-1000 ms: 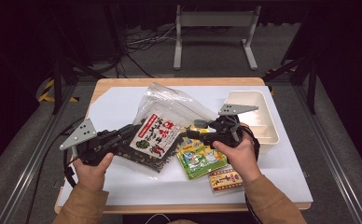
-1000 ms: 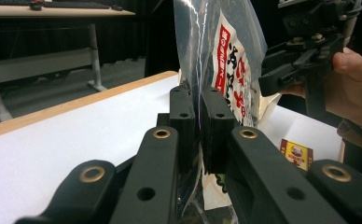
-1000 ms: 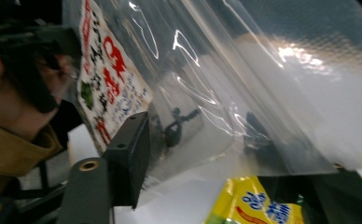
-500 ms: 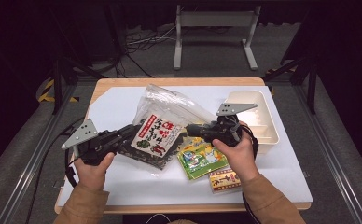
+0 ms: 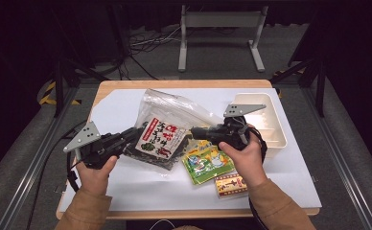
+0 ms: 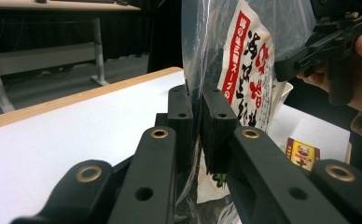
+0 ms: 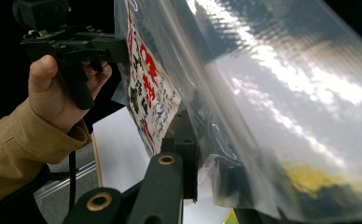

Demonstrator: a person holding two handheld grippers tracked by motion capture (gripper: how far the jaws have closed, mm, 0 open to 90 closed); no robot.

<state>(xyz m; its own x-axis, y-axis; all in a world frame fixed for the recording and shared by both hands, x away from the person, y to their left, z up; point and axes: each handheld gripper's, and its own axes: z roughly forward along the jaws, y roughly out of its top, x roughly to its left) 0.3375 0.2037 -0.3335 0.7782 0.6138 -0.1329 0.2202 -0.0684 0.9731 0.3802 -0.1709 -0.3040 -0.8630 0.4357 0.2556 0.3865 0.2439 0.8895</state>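
High view: both grippers hold a clear bag (image 5: 167, 125) over the tabletop (image 5: 126, 177), left gripper (image 5: 129, 137) at its left edge, right gripper (image 5: 197, 131) at its right; snack packets (image 5: 208, 160) lie beside a tray (image 5: 270, 129).

Left gripper view: jaws clamped on the bag's film.

Right gripper view: jaws seemingly clamped on film, partly hidden.

Likely opening the bag; next, pull the sides apart.

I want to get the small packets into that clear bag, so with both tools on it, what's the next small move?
Probably ease the tools apart to open the clear bag. The left tool is shut on one edge and the right tool pinches the other, while the green packet lies beside it.
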